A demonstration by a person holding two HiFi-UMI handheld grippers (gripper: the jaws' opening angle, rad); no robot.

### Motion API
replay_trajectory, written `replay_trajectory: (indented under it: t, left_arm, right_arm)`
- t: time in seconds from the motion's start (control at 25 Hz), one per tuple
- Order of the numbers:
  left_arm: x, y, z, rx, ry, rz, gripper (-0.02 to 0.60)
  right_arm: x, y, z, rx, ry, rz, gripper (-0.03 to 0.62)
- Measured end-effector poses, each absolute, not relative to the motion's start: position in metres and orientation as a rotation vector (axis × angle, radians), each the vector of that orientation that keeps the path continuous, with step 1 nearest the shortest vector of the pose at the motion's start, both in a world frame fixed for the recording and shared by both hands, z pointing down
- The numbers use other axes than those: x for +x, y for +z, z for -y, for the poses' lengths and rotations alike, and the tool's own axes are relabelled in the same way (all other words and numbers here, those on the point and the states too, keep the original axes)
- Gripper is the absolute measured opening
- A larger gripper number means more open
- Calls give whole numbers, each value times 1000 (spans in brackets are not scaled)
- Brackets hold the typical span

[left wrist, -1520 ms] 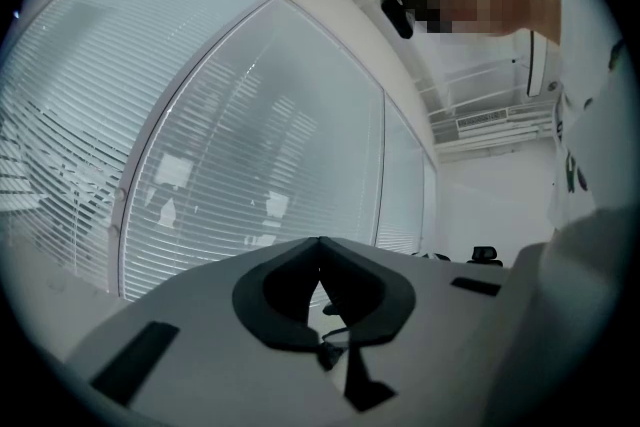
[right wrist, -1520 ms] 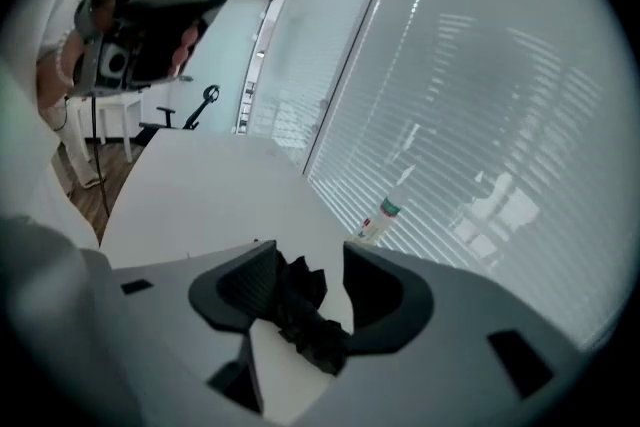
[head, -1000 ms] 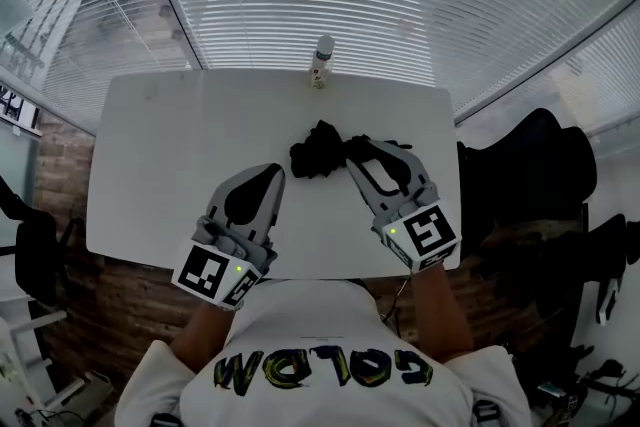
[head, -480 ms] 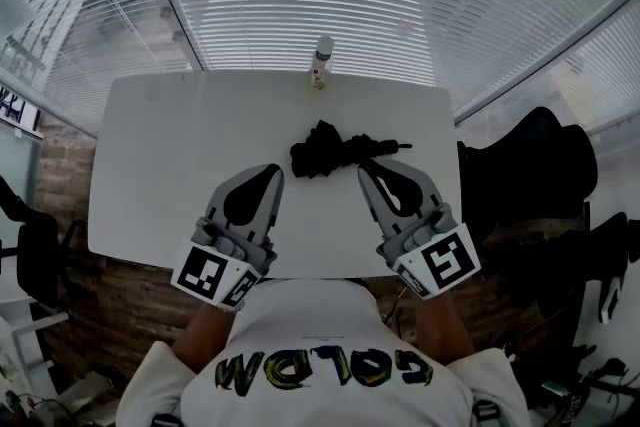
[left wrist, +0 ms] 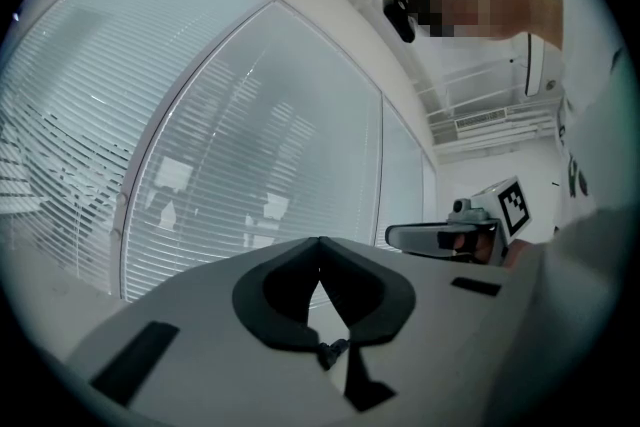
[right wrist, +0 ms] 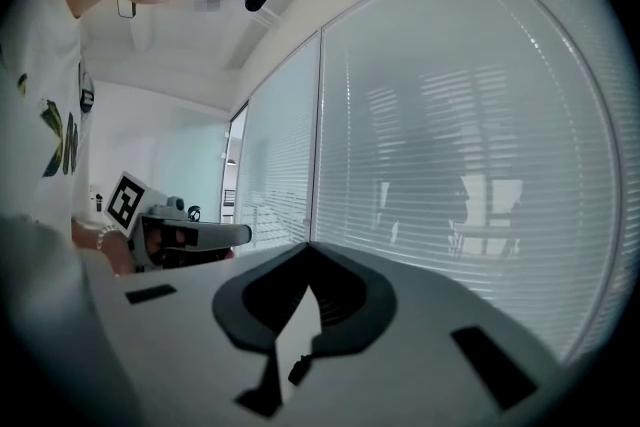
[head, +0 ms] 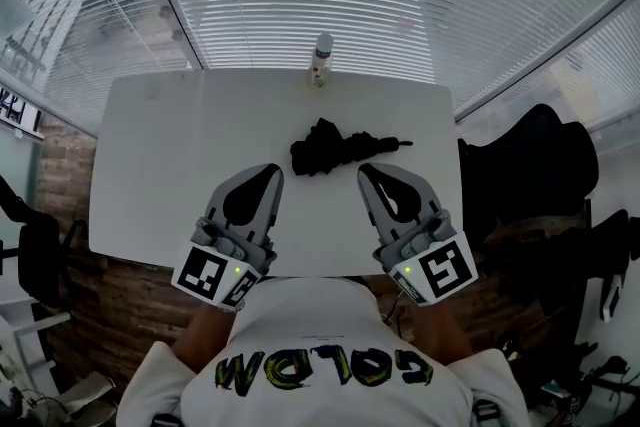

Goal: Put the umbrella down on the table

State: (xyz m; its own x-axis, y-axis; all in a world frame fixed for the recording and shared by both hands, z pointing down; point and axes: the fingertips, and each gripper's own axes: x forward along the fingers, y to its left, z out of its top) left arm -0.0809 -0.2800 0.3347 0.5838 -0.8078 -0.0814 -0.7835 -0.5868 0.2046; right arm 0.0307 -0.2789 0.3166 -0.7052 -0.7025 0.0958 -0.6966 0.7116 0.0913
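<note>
The umbrella (head: 340, 147) is folded up and lies flat on the worktop (head: 150, 165), a bit past the middle. No claw touches it. So I think the job is done: the umbrella is down.

The left claw (head: 272, 171) is closed and holds nothing. In the left gripper view its two tips (left wrist: 318, 243) meet, and only the window blinds show past them. The right claw (head: 364, 169) has just been closing, with nothing in between. It is closed now too, and the right gripper view shows its tips (right wrist: 308, 249) together. Both claws are near the person, on the near side of the umbrella and apart from it.

Next, I think the claws only need to keep off the umbrella so it does not get bumped or pushed.

A small bottle (head: 322, 61) stands at the far edge of the worktop, well apart from the umbrella. A dark chair (head: 530, 165) sits off to the right side. Nothing is in the way.
</note>
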Motion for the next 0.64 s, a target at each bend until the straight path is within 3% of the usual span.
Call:
replay_trajectory:
  t: [0.64]
  left_arm:
    - [-78,333,280,2678,-248,1318,11]
  right_arm:
    - [30,318,280,1168,-121,2756,11]
